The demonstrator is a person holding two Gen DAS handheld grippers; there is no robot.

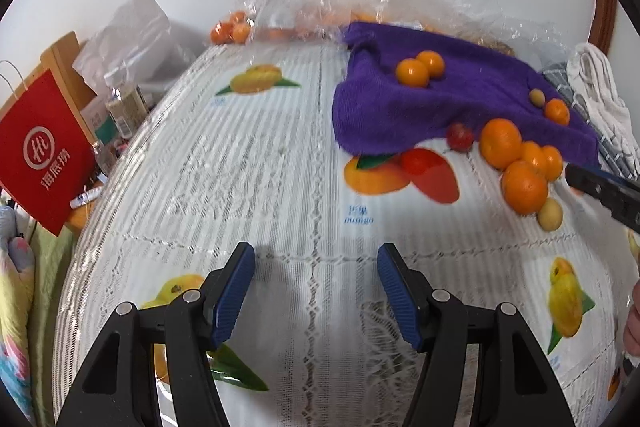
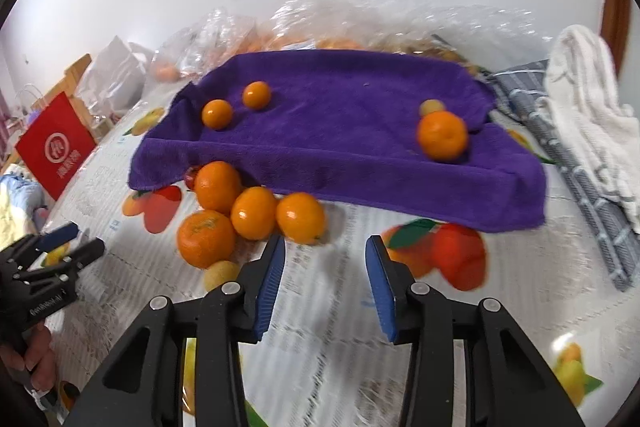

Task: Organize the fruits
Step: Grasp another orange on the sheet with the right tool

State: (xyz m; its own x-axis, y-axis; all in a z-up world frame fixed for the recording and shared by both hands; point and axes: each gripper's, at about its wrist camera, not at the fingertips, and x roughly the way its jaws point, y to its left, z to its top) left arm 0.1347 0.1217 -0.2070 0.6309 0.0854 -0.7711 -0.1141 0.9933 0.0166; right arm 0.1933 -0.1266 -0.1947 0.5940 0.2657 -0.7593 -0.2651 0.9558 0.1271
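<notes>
A crumpled purple terry towel (image 2: 340,131) lies toward the table's (image 2: 328,327) far edge. Two small round oranges (image 2: 236,105) sit on its left part, one larger orange (image 2: 442,135) on its right. Four oranges (image 2: 244,213) cluster on the table just before the towel's near-left edge.

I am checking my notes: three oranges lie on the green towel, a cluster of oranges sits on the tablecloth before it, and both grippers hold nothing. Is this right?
Not quite: the towel is purple, not green, as the right wrist view shows. The rest stands: three oranges lie on it, the cluster of oranges sits on the tablecloth before it, and the left gripper and right gripper hold nothing.
</notes>
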